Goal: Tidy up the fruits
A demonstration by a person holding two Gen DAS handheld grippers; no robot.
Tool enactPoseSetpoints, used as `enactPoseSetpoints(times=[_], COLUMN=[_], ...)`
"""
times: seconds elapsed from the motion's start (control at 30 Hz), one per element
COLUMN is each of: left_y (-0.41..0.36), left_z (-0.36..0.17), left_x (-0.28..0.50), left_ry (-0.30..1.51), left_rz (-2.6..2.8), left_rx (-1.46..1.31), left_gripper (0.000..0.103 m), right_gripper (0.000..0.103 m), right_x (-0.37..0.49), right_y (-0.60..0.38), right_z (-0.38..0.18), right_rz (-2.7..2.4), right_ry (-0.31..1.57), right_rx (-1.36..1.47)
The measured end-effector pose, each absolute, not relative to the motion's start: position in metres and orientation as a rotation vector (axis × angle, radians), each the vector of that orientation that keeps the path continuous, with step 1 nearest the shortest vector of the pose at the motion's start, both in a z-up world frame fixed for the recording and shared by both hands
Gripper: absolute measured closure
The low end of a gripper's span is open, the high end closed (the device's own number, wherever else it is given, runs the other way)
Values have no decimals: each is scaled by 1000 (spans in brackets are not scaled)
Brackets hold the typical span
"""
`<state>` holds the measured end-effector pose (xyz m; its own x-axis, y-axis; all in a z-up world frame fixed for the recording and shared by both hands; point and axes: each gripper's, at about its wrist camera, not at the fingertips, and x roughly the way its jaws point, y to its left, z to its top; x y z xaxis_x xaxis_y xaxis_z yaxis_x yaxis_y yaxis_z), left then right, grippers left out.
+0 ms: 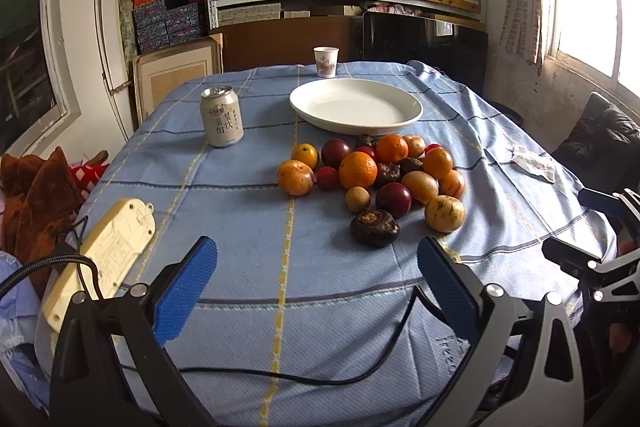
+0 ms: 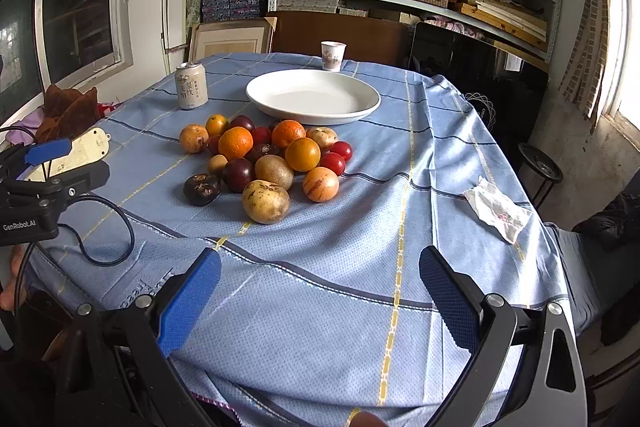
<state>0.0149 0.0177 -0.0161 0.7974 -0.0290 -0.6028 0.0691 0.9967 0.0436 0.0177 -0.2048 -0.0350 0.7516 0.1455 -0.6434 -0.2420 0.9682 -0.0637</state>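
A heap of fruit (image 1: 376,175) (image 2: 264,159) lies mid-table on the blue cloth: oranges, dark plums, small red fruits, yellow-brown round ones and a dark wrinkled one (image 1: 374,227). Behind it stands an empty white plate (image 1: 356,105) (image 2: 313,96). My left gripper (image 1: 316,267) hangs open over the near cloth, short of the fruit, nothing between its blue pads. My right gripper (image 2: 320,279) is open too, near the table's front edge, a good way from the nearest yellow fruit (image 2: 266,201). Each gripper shows at the edge of the other's view.
A drink can (image 1: 221,121) (image 2: 191,85) stands left of the plate, a paper cup (image 1: 325,61) (image 2: 332,55) behind it. A power strip (image 1: 108,251) with a black cable lies at the left edge. A crumpled wrapper (image 2: 498,209) lies right. Shelves of boxes fill the back wall.
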Motion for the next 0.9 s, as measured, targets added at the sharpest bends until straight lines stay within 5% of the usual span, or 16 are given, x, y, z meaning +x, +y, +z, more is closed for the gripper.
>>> enactPoseSetpoints(times=[0.33, 0.47, 0.9], left_y=[54, 63, 83], left_z=[-12, -14, 0], left_x=[46, 57, 71], left_ry=[660, 671, 656], left_rz=[-86, -124, -157], left_rx=[7, -5, 42], left_gripper=[5, 5, 5], right_gripper=[3, 20, 41], right_x=[54, 75, 117], right_y=[-189, -179, -162], right_z=[-48, -57, -86], right_rz=[317, 365, 440], right_ry=[723, 765, 868], right_rx=[-78, -51, 14])
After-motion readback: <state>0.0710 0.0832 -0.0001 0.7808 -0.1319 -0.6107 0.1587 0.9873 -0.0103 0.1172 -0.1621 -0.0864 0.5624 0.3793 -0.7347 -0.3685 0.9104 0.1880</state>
